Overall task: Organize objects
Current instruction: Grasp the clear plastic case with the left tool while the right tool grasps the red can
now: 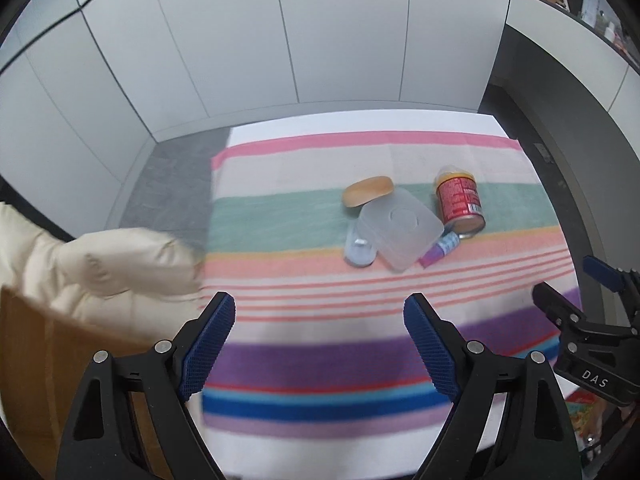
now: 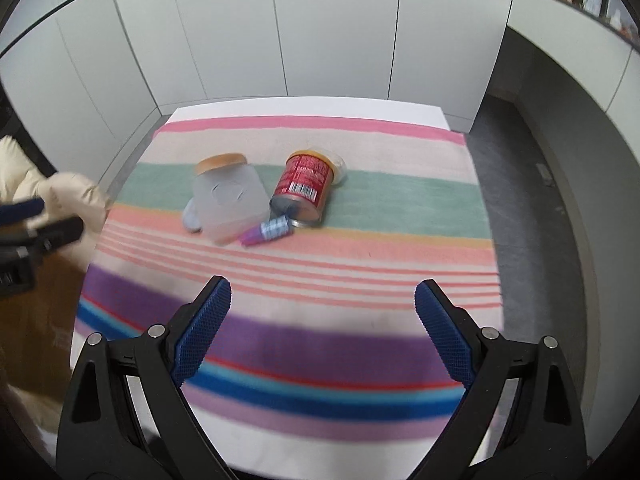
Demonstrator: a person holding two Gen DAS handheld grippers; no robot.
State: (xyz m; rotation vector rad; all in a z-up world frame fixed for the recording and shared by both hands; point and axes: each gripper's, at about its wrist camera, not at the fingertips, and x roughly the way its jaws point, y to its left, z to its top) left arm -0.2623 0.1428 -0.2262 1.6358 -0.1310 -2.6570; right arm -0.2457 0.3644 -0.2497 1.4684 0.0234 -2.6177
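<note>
Just under the spread fingers of the left claw (image 1: 319, 312) lies a striped cloth (image 1: 320, 360), with purple and blue bands nearest and thin coral lines a little further out. Nothing sits between its blue pads. The right claw (image 2: 323, 300) hangs over the same cloth (image 2: 320, 344), its fingers also held wide apart with nothing between them.

Ahead of both claws, well beyond the fingertips, a small cluster of things lies on the coral and green bands. Closest to the right claw is a small purple-capped tube (image 2: 266, 233) on its side, just beside a frosted plastic jar (image 2: 230, 204) with a tan lid (image 2: 221, 161); the jar lies tipped over, and whether anything is inside I cannot tell. A small pale blue round thing (image 2: 191, 216) peeks out at the jar's left edge. To the right of the jar a red can (image 2: 305, 186) lies on its side, its open metal end toward the claw and a pale plastic lid (image 2: 338, 165) at its far end; its inside is too dark to read.

From the left claw the same jar (image 1: 400, 228), tube (image 1: 440, 249) and can (image 1: 460, 202) lie ahead and to the right.

Left of the left claw, a cream padded sleeve (image 1: 120, 264) hangs over a brown box (image 1: 28, 360). The cloth covers a white table (image 2: 304, 111). Beyond it stand white cabinet panels (image 1: 340, 32), with grey floor (image 2: 532, 220) to the right.
</note>
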